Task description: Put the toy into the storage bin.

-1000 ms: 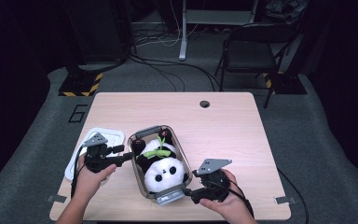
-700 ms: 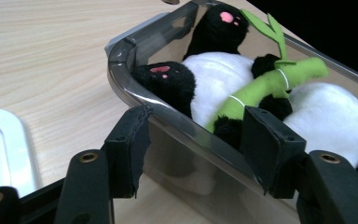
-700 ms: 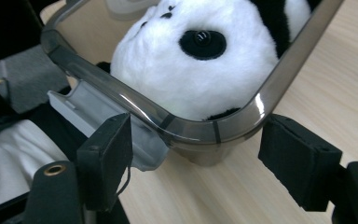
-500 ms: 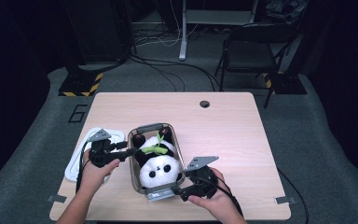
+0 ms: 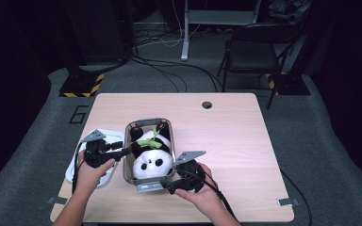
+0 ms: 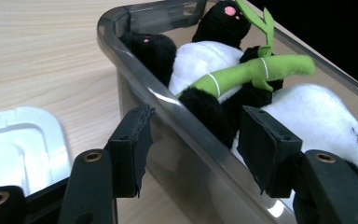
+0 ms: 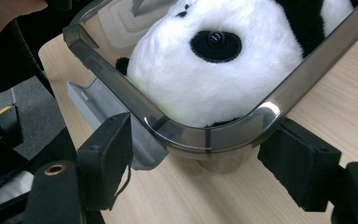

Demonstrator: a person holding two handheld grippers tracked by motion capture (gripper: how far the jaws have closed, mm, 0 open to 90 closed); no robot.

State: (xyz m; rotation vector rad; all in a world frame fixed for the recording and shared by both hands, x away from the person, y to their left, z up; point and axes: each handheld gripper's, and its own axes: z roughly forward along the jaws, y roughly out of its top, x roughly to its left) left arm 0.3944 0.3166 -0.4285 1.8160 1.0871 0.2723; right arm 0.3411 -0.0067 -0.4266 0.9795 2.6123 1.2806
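A clear plastic container stands in the middle of the table with a panda plush lying in it, a green bamboo stalk across its belly. My left gripper straddles the container's left wall. One pad is outside and one is inside by the panda, with a gap to the wall. Its jaws have just been closing and stand open. My right gripper is open around the container's near corner, beside a grey latch. Its pads stand off the wall, below the panda's head.
A white lid lies on the table left of the container, under my left hand. A cable hole sits near the table's far edge. A chair and cables are on the floor beyond.
My right gripper has moved left, up to the container's near corner. The container with the panda has shifted a little to the left. My left hand has stayed about where it was.
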